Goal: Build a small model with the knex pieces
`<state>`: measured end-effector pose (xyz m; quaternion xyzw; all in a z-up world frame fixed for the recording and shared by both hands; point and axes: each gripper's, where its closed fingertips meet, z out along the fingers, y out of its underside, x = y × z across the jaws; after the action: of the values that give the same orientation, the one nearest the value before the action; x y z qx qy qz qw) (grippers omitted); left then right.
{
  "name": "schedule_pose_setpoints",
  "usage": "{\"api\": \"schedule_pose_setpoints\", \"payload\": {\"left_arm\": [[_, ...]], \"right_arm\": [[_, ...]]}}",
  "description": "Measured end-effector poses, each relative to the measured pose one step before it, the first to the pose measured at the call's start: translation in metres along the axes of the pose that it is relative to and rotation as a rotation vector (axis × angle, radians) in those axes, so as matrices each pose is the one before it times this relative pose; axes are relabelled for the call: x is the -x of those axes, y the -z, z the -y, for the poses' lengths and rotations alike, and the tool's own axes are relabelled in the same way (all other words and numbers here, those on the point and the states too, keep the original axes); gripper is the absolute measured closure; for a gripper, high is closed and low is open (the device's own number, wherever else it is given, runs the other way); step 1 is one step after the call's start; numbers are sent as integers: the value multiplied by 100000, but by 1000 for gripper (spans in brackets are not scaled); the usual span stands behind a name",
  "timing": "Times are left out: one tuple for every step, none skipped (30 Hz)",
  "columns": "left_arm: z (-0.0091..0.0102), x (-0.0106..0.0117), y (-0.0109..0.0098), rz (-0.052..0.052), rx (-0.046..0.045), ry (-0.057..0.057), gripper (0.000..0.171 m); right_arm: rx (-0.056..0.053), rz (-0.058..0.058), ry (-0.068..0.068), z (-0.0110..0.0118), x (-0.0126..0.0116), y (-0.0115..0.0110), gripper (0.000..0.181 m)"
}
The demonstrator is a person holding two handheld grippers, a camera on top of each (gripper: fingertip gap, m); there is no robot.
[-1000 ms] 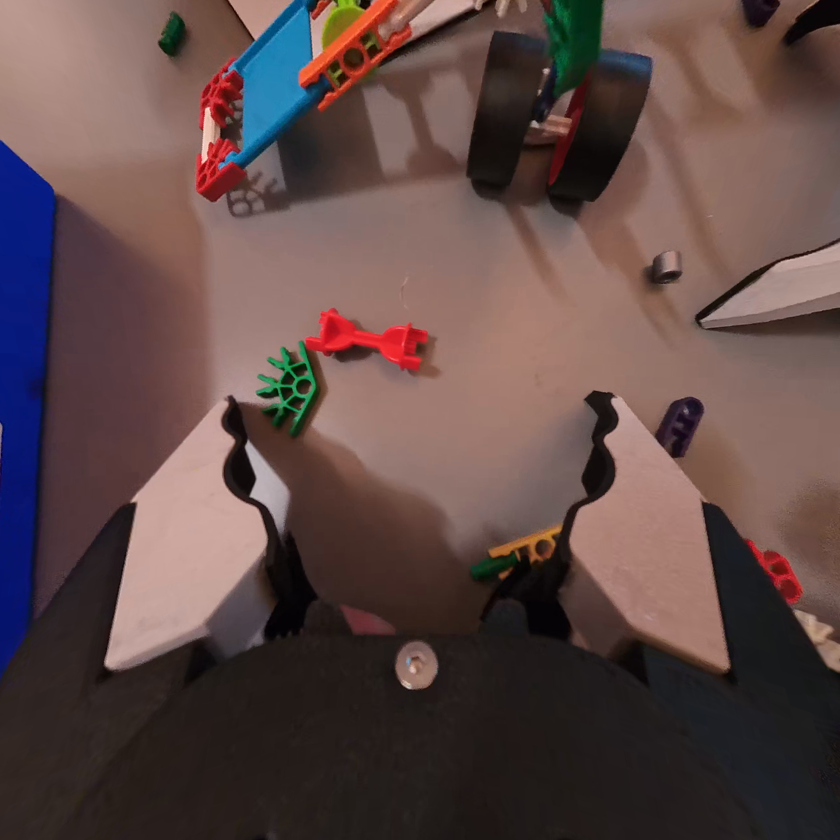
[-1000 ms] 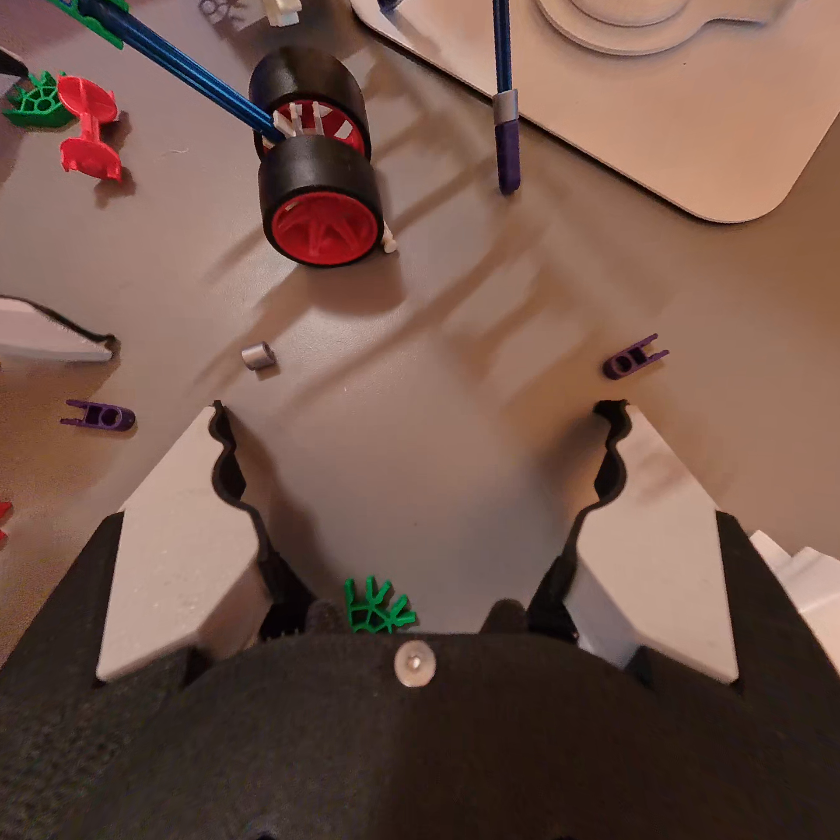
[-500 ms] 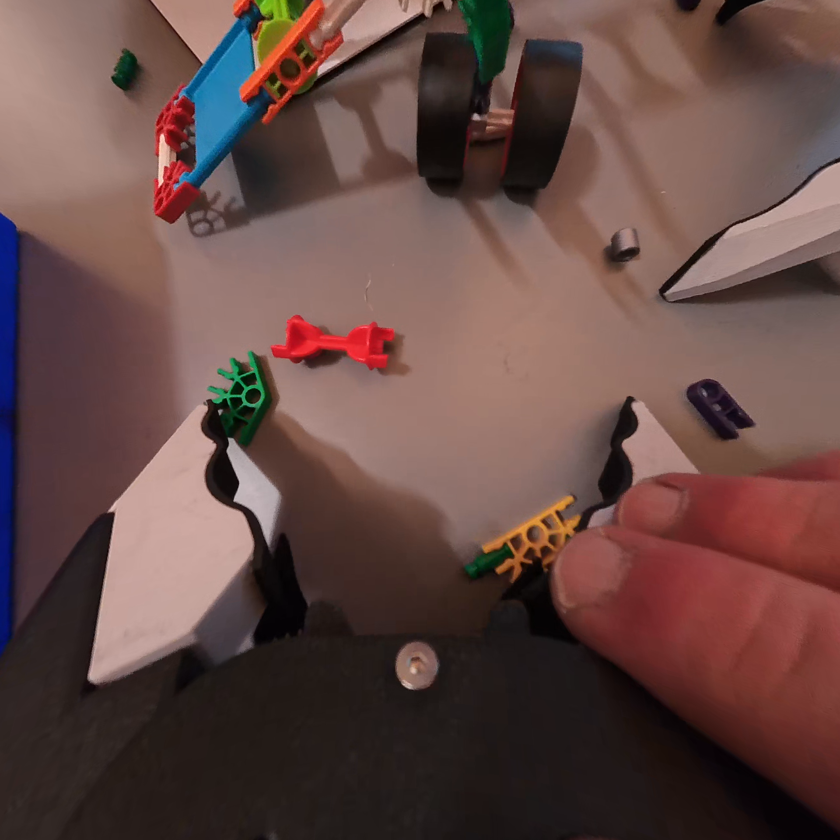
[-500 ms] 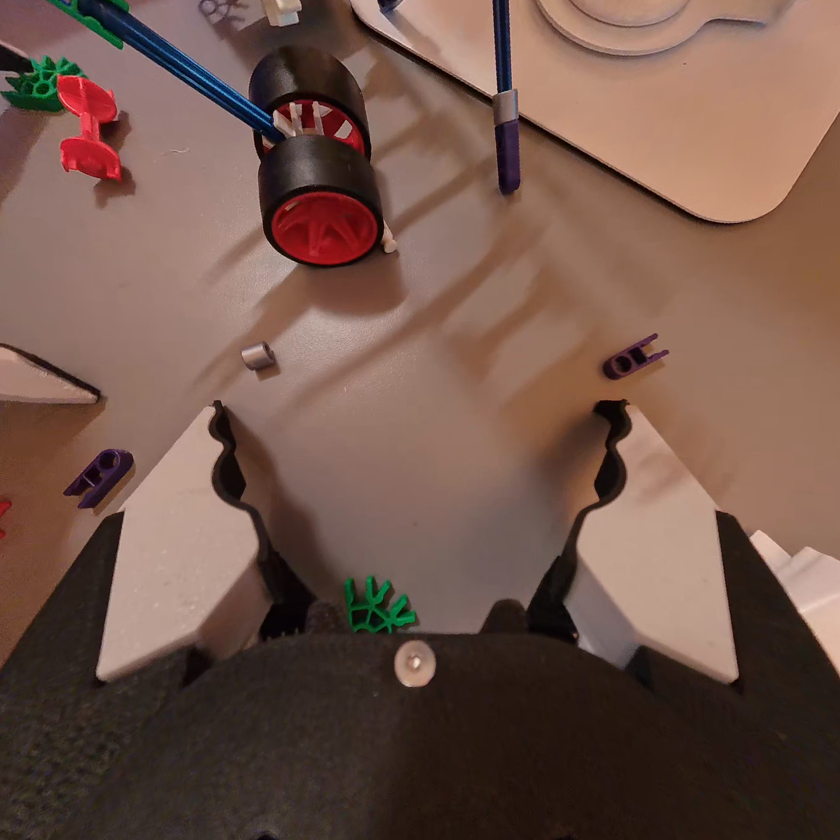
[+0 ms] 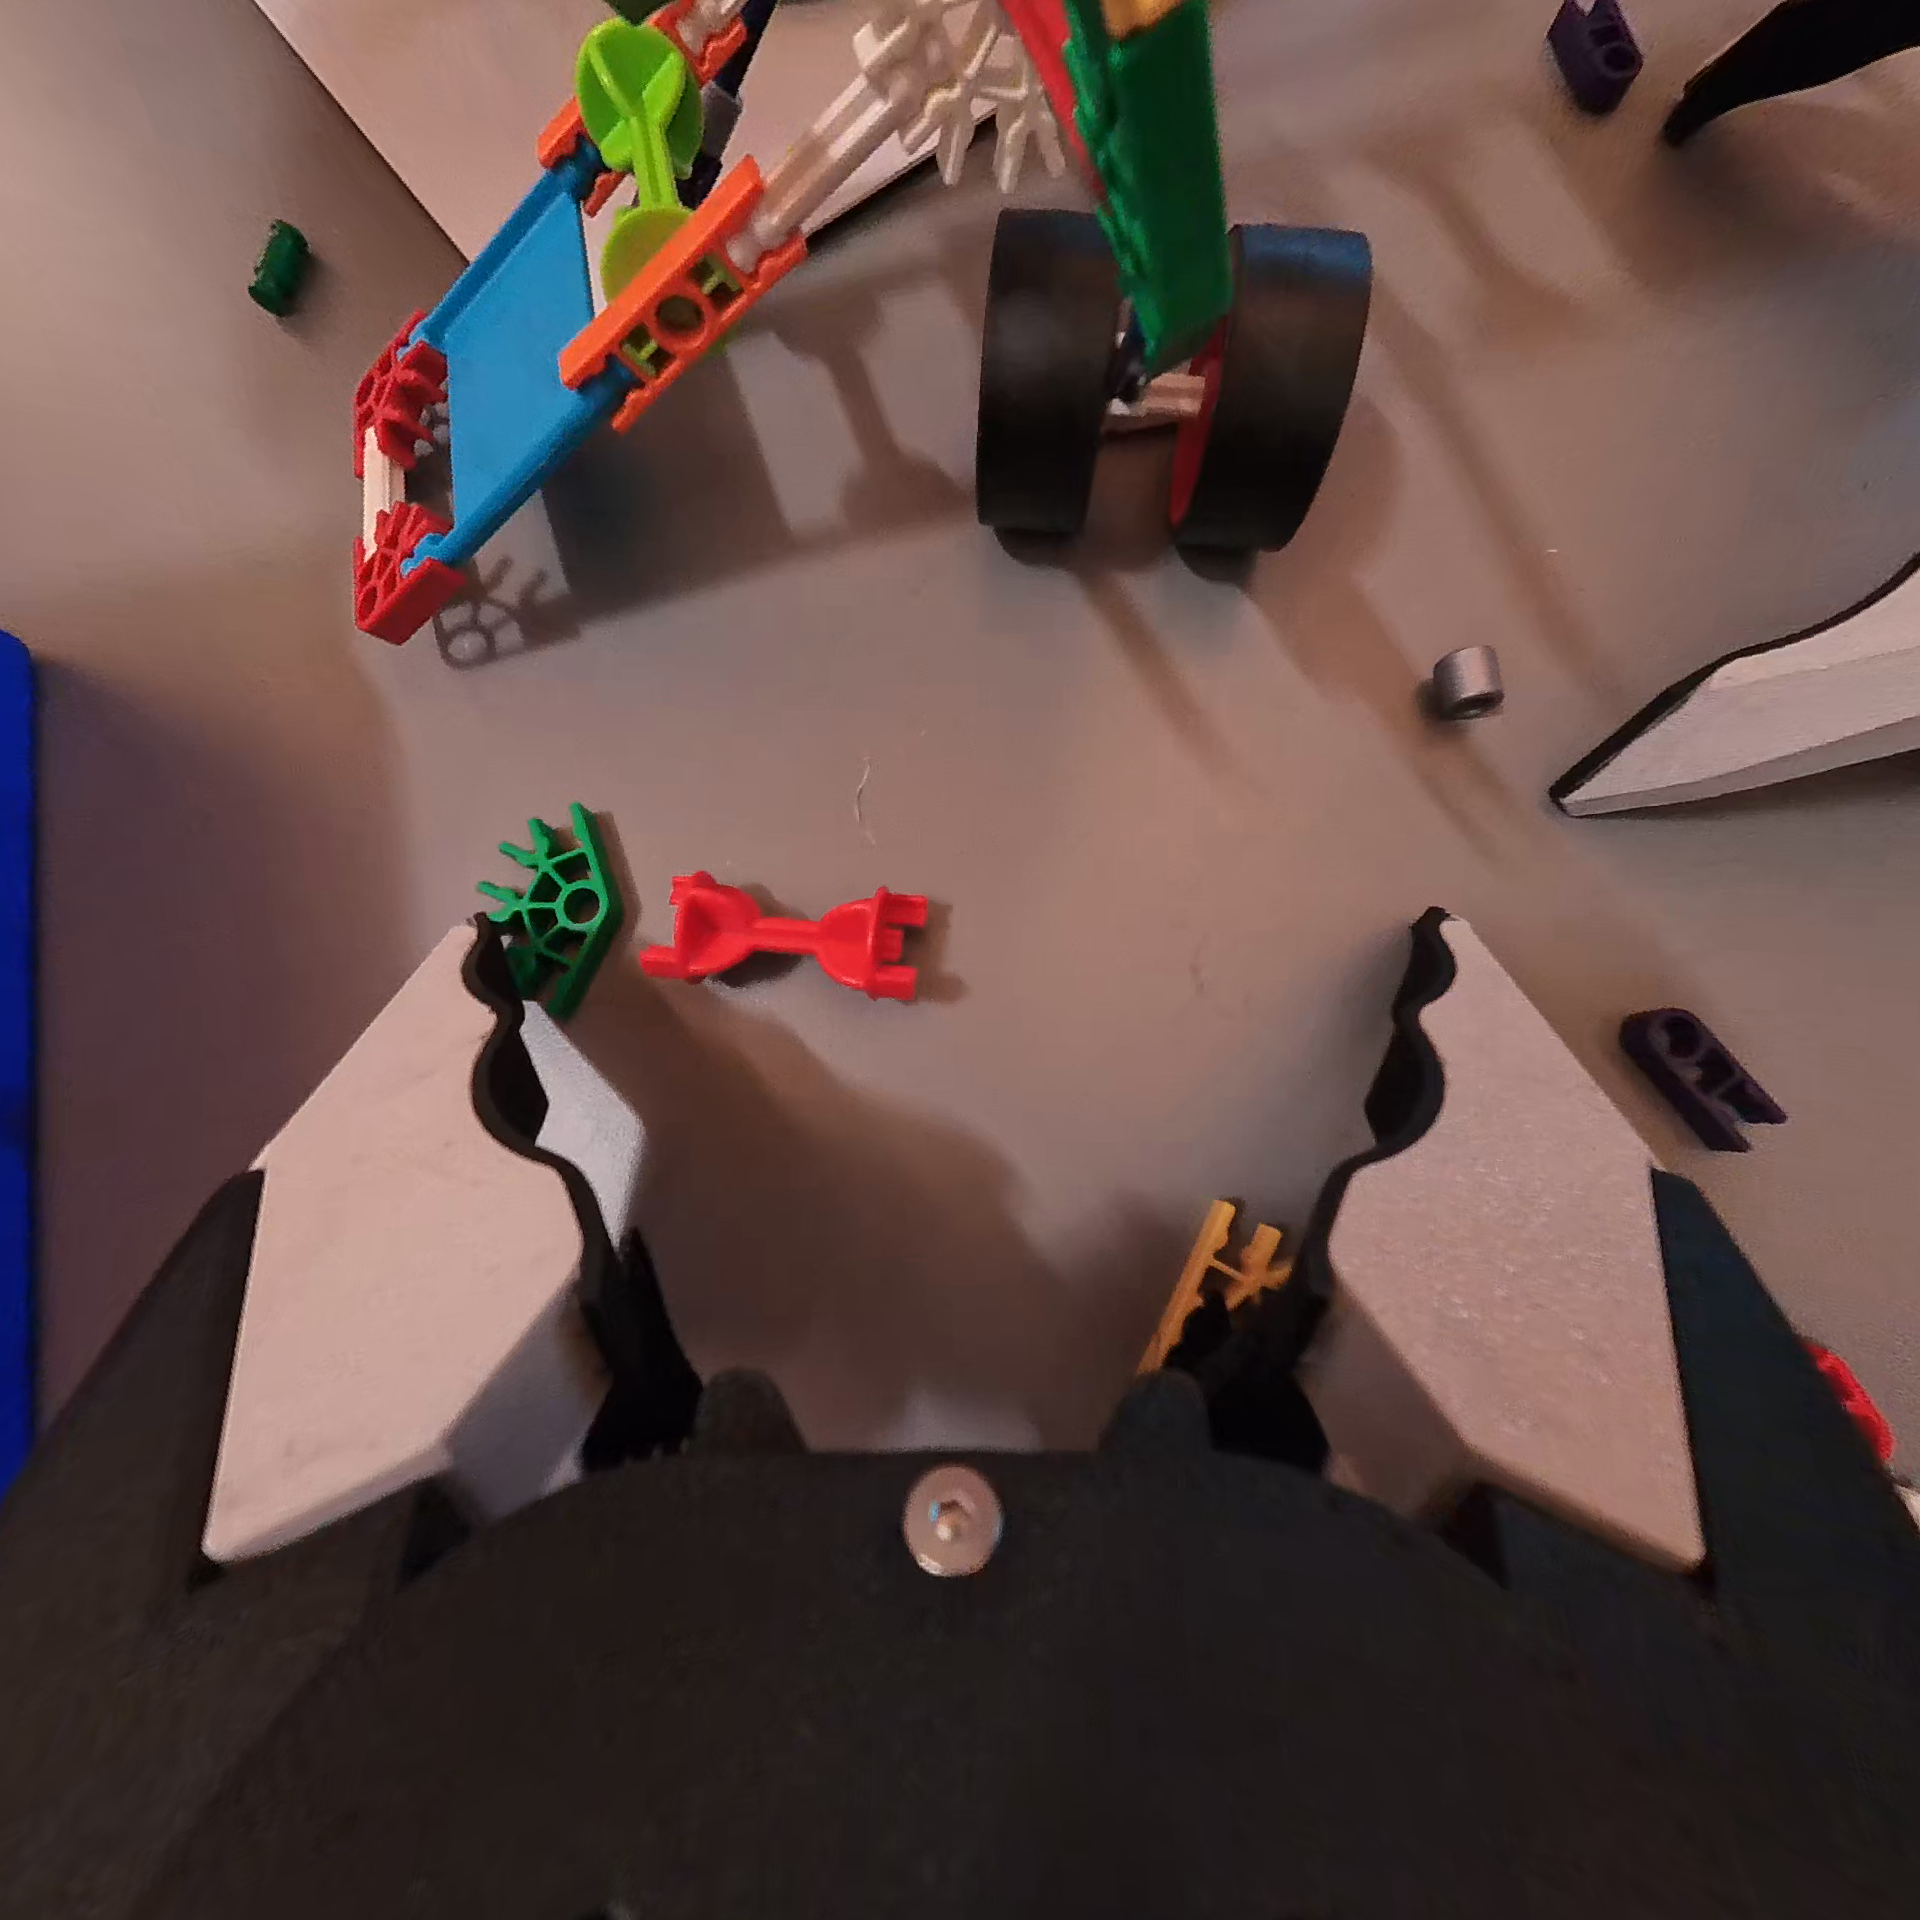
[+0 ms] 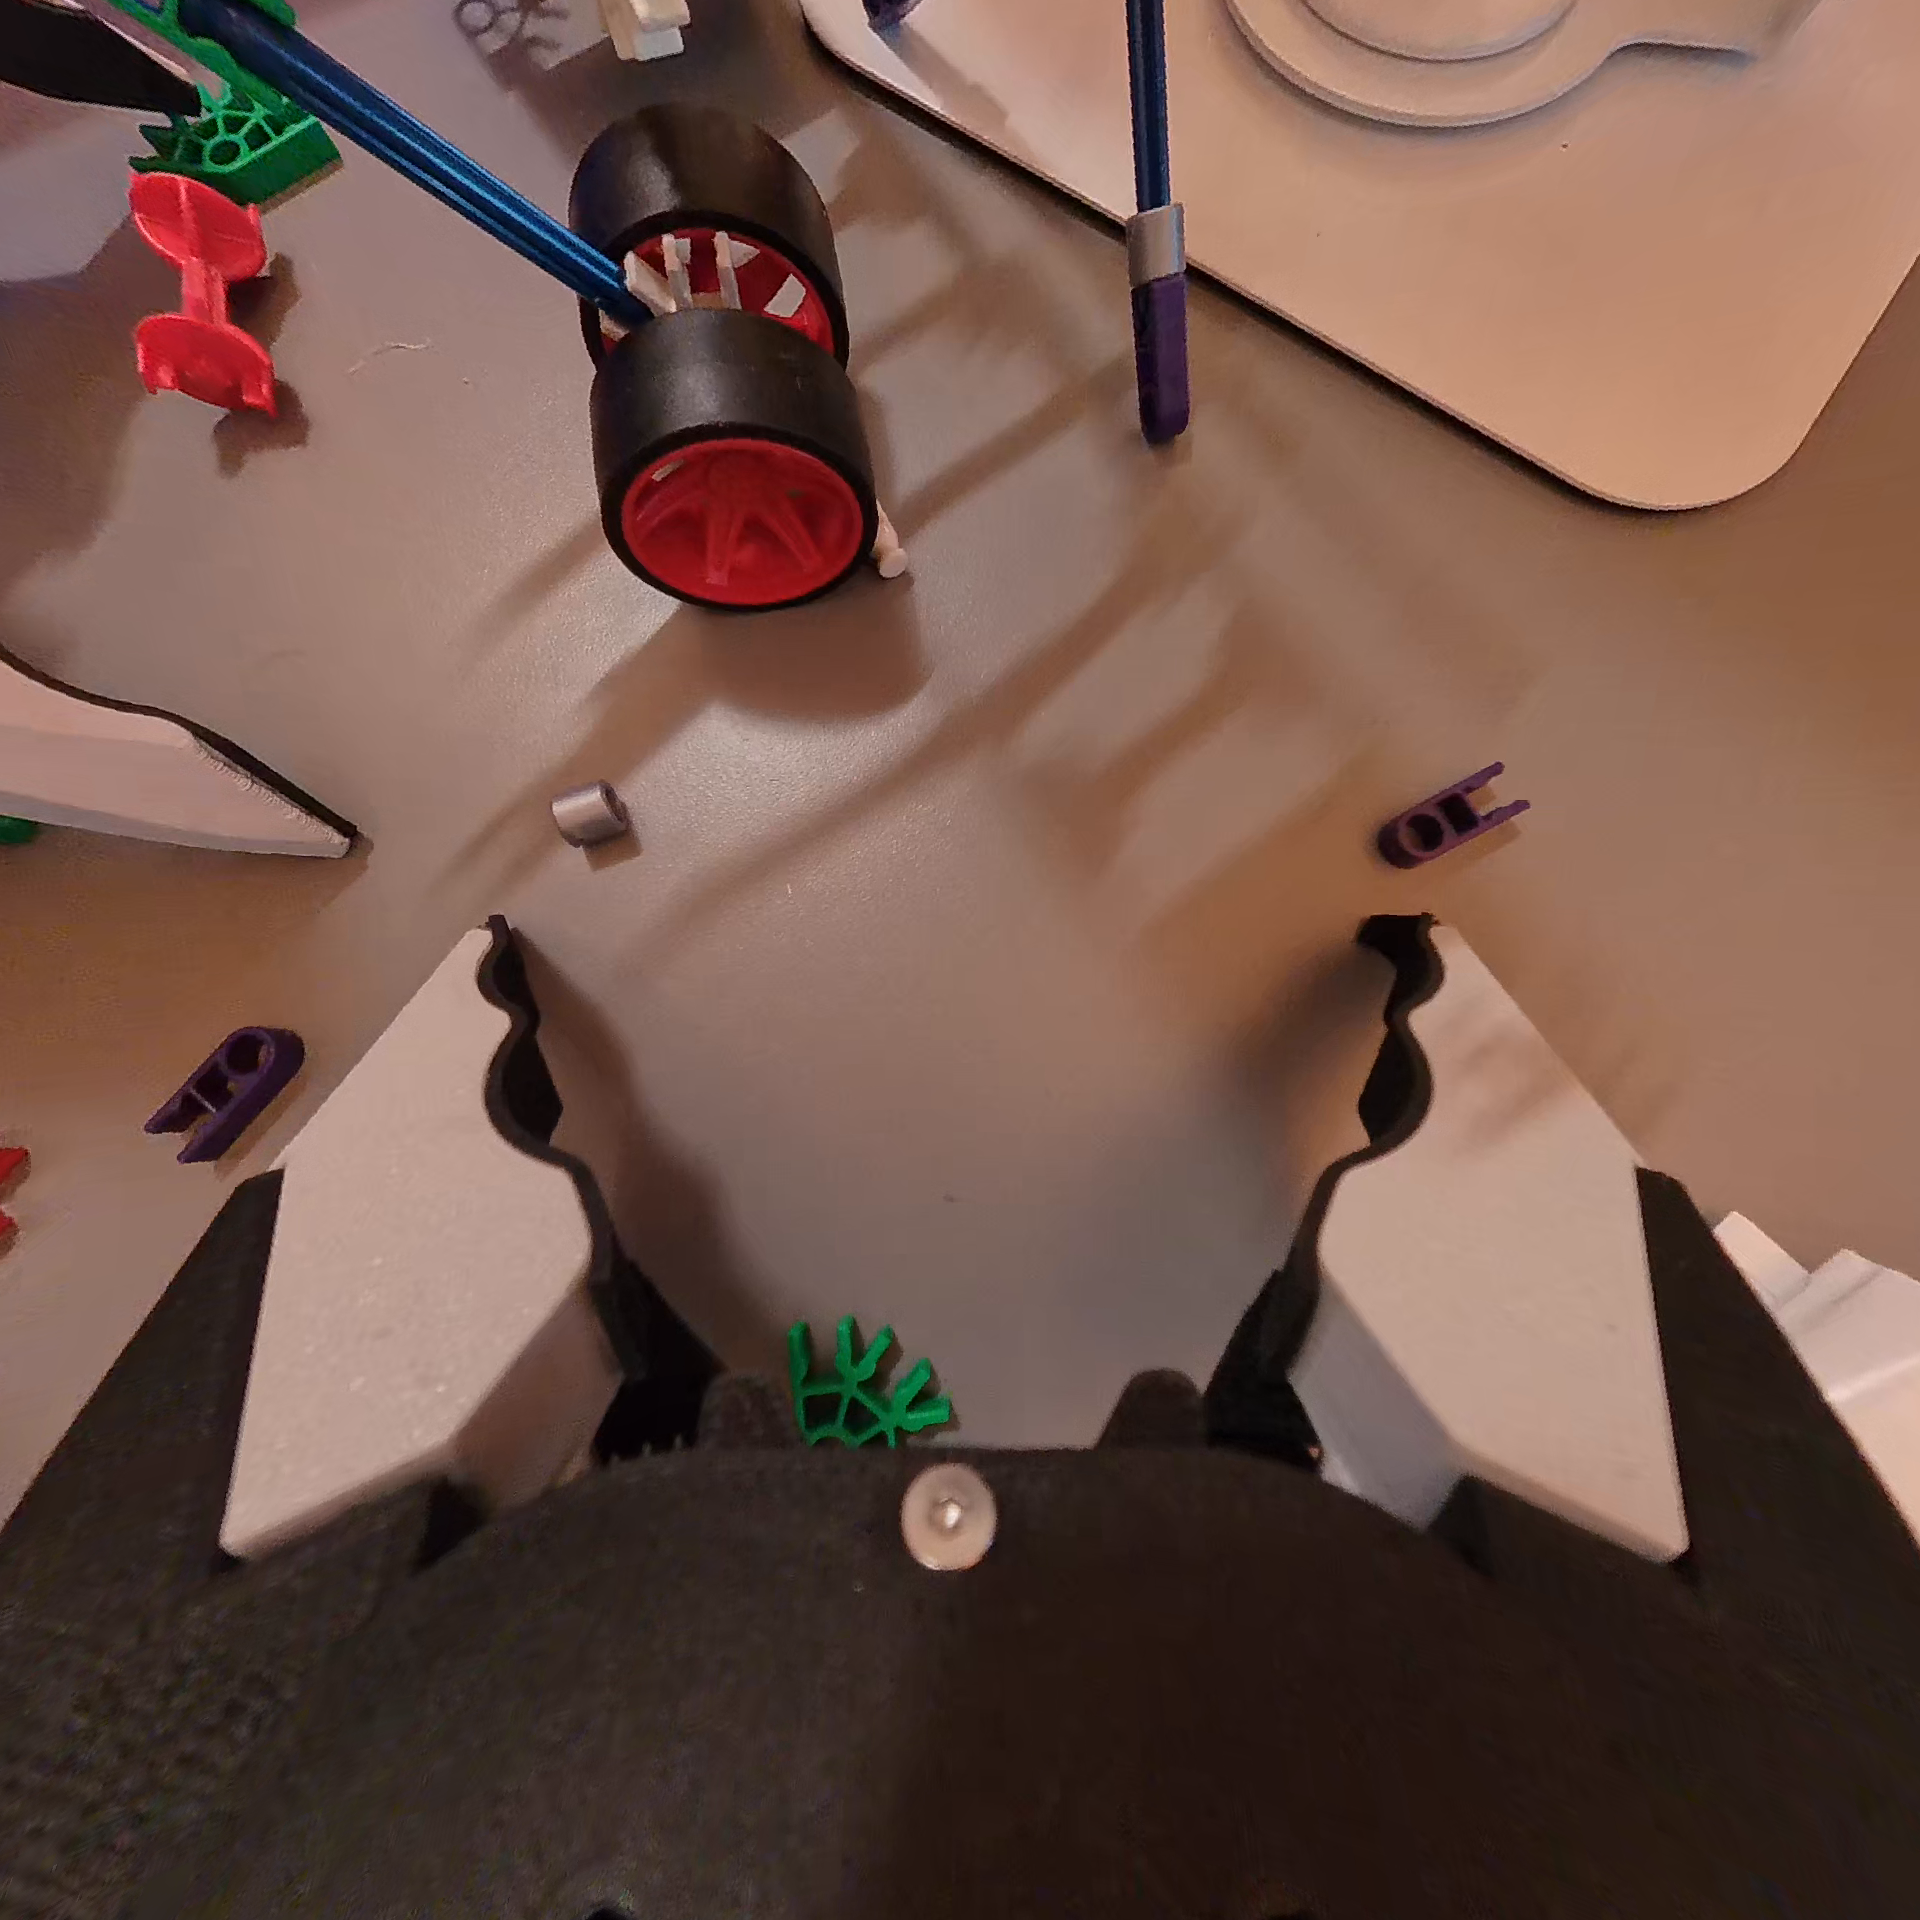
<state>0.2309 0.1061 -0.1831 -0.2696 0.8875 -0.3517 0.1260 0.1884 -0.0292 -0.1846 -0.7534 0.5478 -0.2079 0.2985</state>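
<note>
My left gripper [image 5: 956, 930] is open and low over the grey table. A red rod piece [image 5: 790, 935] lies between its fingertips. A green fan-shaped connector [image 5: 556, 909] sits against the left fingertip. A yellow connector [image 5: 1216, 1273] stands on edge by the base of the right finger. My right gripper [image 6: 948, 925] is open and empty over bare table, with a green connector [image 6: 857, 1387] near its base. A grey spacer [image 6: 589, 812] and a purple connector [image 6: 1449, 816] lie just beyond its fingertips.
A toy model with twin black wheels [image 5: 1164, 384] and a blue panel [image 5: 509, 384] stands ahead; the wheels also show in the right wrist view [image 6: 727, 416]. A pale board [image 6: 1455, 208] is at the back right. A blue object [image 5: 10, 1039] is at the left edge. A purple connector [image 5: 1699, 1075] lies right.
The hand that touched the left gripper's right finger half a second ago has gone. The yellow connector has turned up on edge. The left gripper has shifted; the right one has not moved.
</note>
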Motion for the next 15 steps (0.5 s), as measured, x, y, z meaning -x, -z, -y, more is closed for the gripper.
{"api": "schedule_pose_setpoints", "payload": {"left_arm": [[-1, 0, 0, -1, 5, 3, 13], [6, -5, -5, 0, 1, -5, 13], [0, 1, 0, 1, -1, -5, 13], [-6, 5, 6, -1, 1, 3, 13], [0, 0, 0, -1, 3, 5, 13], [0, 0, 0, -1, 2, -2, 13], [0, 1, 0, 4, -2, -5, 13], [0, -1, 0, -3, 3, 2, 13], [-6, 5, 6, -1, 3, 0, 13], [6, -5, -6, 3, -2, -6, 13], [-1, -1, 0, -6, 7, 6, 13], [2, 24, -7, -24, 57, 157, 13], [9, 69, -12, 185, 20, 243, 13], [19, 68, -22, 95, 20, 119, 13], [12, 0, 7, 3, -62, -107, 13]], "right_arm": [[0, 2, -2, 7, -3, -6, 26], [-13, 3, -7, -5, 4, 6, 26], [-20, 7, -7, 5, 11, -4, 26], [-20, 17, -5, 21, 12, -32, 26], [-22, 16, -14, 17, 29, -15, 26], [-34, 18, -18, 18, 29, -15, 26], [-29, 15, -24, 31, 26, -14, 26], [-30, 11, -14, 22, 44, -33, 26], [-36, 11, 6, 56, -1, -8, 26], [-52, 10, -11, 44, -4, -38, 26], [-20, 68, -103, 52, -2, -33, 26], [-38, 43, -64, 17, 20, -41, 26], [16, 29, 19, 32, 22, -18, 26], [3, 94, -56, 34, 36, -18, 26], [-31, 9, -40, 43, 42, -25, 26]]}}
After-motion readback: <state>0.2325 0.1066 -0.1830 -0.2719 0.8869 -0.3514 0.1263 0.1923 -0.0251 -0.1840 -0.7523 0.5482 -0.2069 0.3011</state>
